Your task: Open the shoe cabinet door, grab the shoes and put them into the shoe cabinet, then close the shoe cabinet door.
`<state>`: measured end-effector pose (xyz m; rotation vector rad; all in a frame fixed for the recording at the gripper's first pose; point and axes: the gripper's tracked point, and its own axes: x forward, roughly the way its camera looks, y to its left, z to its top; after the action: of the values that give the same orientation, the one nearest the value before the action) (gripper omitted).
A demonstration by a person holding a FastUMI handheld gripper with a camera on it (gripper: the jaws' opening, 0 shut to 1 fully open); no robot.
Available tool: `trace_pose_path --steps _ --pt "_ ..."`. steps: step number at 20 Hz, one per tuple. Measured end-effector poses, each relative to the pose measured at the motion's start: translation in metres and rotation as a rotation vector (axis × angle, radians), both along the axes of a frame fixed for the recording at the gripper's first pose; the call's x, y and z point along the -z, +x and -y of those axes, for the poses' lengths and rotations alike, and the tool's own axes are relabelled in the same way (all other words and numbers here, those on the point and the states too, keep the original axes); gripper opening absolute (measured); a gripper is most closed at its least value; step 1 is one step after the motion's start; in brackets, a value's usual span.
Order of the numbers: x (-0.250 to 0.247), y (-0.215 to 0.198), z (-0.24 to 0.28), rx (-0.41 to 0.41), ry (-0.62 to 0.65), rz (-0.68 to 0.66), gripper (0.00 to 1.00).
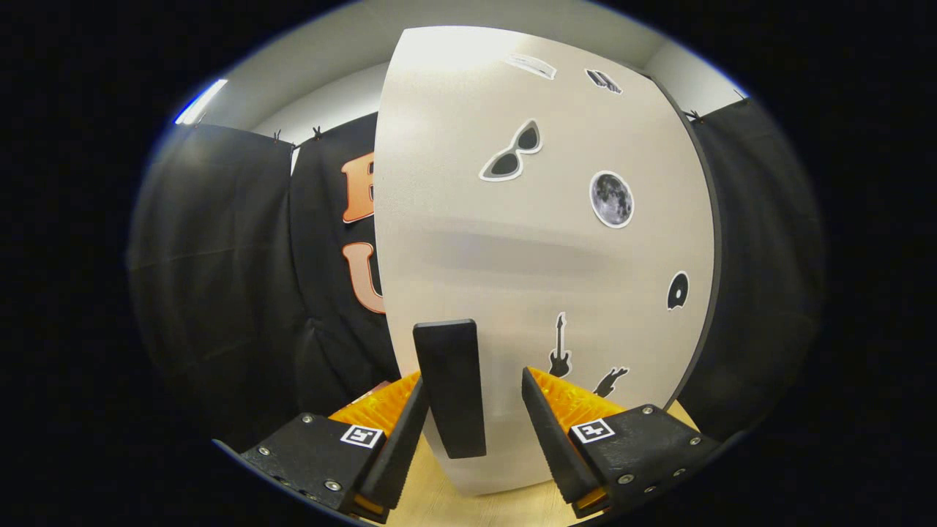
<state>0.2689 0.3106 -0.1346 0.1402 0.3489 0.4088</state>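
The shoe cabinet's white door (512,256) stands close ahead of me, with several stickers on it. Its upright black handle (448,380) sits between the fingers of my gripper (473,377). The gripper is open. The left finger (401,432) lies close against the handle's left side, and a clear gap separates the right finger (547,424) from the handle. A dark edge (708,241) runs down the door's right side. I cannot tell whether the door is ajar.
A light wooden surface (432,501) lies under the door's bottom edge and below my fingers. The booth's black cloth wall (219,278) hangs to the left of the door and also to its right.
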Motion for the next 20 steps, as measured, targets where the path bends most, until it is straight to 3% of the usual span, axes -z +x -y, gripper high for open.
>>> trace_pose_path --steps 8,13,20 --pt "-0.003 0.032 -0.017 0.019 -0.028 -0.026 0.79" --pt "-0.049 0.008 0.02 -0.023 -0.014 -0.018 0.92" --pt "-0.142 -0.021 0.13 0.08 -0.049 0.145 0.94"
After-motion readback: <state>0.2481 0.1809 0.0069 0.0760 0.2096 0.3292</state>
